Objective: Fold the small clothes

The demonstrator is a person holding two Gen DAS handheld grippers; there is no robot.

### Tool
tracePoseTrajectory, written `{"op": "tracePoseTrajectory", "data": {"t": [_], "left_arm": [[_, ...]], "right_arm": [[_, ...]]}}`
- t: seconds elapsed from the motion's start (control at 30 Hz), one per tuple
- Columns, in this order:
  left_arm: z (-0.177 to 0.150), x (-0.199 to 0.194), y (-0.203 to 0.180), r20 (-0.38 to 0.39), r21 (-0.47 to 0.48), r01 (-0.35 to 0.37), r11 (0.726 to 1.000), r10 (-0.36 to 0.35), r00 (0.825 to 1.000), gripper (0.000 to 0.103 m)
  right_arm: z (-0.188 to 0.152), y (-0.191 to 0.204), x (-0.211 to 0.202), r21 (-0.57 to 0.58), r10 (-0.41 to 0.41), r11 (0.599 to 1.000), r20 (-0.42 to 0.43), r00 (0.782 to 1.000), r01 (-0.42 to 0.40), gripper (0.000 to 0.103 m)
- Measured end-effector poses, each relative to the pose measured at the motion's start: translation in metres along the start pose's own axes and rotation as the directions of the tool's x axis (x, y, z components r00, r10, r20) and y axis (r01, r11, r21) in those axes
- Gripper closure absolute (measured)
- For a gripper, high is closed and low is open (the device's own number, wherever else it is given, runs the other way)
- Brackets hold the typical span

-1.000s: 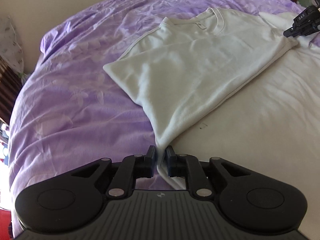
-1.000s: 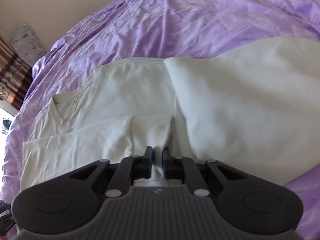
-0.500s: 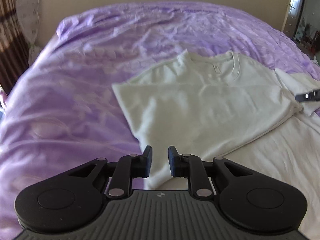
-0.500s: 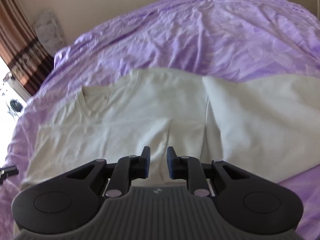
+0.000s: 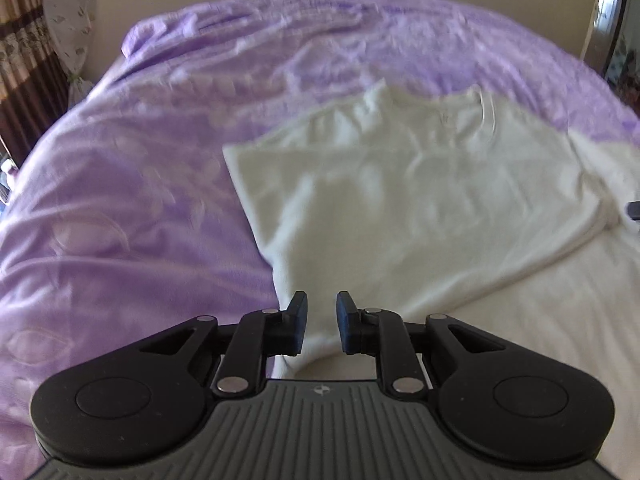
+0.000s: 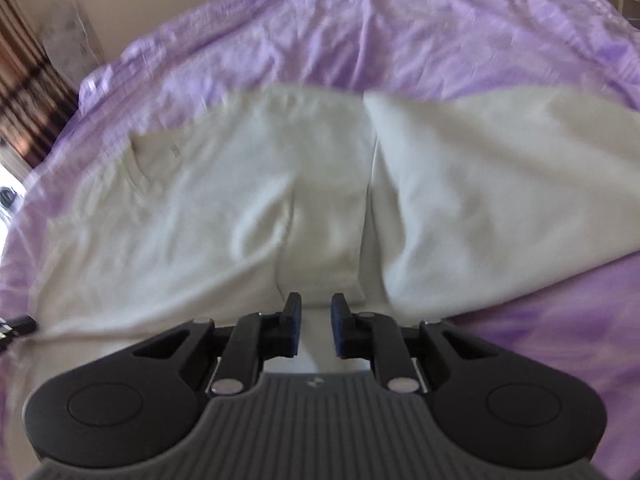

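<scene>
- Both views blurred; fine seams unreadable.
- Left tool (image 5: 322, 322): jaws apart, clear gap, nothing clamped. White cloth visible through the gap, below the tips, not pinched.
- Right tool (image 6: 316, 322): jaws apart too, empty. Just short of the tucked-in sleeve (image 6: 328, 220), whose hem lies straight ahead of the tips.
- White T-shirt (image 5: 400, 200) flat on the purple bedspread (image 5: 120, 200), partly folded, collar (image 5: 480, 108) at the far end in the left view.
- In the right view: collar (image 6: 152, 152) off to the left, a folded-over panel (image 6: 500, 192) to the right. Long axis therefore across that tool's line of sight, collar end toward the left tool.
- Left tool at the near corner of the folded side panel, shirt ahead and to its right.
- Right tool mid-length on the opposite side, visible only as a dark tip (image 5: 634, 210) at the left view's right edge.
- More white cloth at lower right (image 5: 540, 340); same garment or another, cannot tell.
- Judgement: side folds look in place, cross fold along the long axis likely next.
- Nearer the panel end: right tool. Nearer the collar side: left tool.
- Key check before regrasp: both tools on the same edge, square to that axis.
</scene>
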State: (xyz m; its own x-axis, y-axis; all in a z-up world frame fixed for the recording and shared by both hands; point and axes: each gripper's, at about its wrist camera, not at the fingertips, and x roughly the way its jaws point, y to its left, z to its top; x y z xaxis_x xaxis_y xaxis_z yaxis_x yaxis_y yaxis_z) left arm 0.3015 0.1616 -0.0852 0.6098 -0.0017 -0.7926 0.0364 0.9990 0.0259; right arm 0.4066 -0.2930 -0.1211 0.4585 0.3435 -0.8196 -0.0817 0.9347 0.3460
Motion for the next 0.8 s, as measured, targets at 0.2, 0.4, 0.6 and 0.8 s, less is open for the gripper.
{"op": "tracePoseTrajectory", "data": {"t": [0.2,0.4,0.6,0.8], "left_arm": [[0.021,-0.023,-0.006,0.085,-0.091,0.017,0.996,-0.01,0.996,0.073],[0.038,-0.019,-0.019,0.103,-0.129,0.0,0.992,0.014,0.995,0.07],[0.042,-0.002,-0.031,0.06,-0.122,-0.021,0.992,0.029,0.998,0.07],[0.042,0.014,-0.022,0.011,-0.181,-0.05,0.982,0.052,0.999,0.07]], "right_arm": [[0.022,-0.05,-0.084,0.127,-0.025,0.992,0.142,0.99,0.007,0.075],[0.032,-0.148,-0.159,0.331,-0.142,0.942,0.23,0.963,0.06,0.073],[0.019,-0.256,-0.186,0.531,-0.265,0.84,0.227,0.937,0.109,0.061],[0.001,-0.336,-0.164,0.684,-0.328,0.724,0.223,0.918,0.092,0.061]]}}
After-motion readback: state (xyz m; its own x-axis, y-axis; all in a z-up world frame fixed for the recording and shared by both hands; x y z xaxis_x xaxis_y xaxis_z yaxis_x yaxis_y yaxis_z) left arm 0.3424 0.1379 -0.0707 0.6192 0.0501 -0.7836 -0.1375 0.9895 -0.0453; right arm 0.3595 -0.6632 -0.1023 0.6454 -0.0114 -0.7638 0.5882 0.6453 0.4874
